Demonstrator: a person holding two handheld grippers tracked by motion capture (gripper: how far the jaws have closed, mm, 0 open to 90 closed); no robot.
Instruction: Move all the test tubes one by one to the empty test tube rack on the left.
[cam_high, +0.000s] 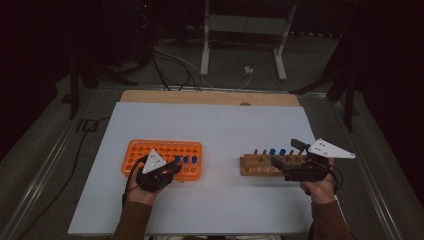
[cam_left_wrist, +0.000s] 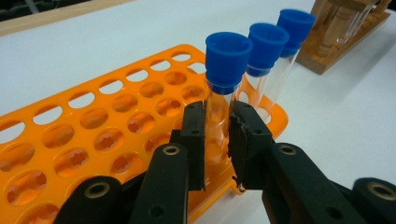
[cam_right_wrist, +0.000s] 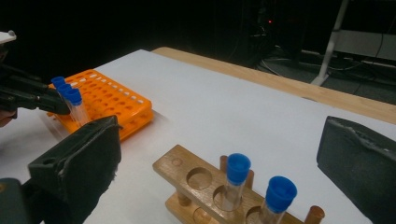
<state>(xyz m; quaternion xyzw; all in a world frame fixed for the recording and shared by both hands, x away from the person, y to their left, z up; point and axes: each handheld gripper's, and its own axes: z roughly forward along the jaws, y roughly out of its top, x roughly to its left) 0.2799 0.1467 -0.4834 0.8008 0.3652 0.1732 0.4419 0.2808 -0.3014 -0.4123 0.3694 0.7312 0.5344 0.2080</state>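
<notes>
Left gripper (cam_left_wrist: 217, 135): we see its jaws clamped on the glass of the nearest tube (cam_left_wrist: 223, 88), just under the blue cap.
Tube: we find it upright in the orange rack (cam_left_wrist: 93, 135), at the rack's near edge, first in a row of three capped tubes running off toward 1 o'clock.
Orange rack: in the high view it sits at about 9 o'clock on the white table (cam_high: 220, 125).
Right gripper (cam_right_wrist: 224, 154): we see its jaws spread wide, holding nothing, over the wooden rack (cam_right_wrist: 187, 179).
Wooden rack: at about 3 o'clock, with two blue-capped tubes standing in it.
</notes>
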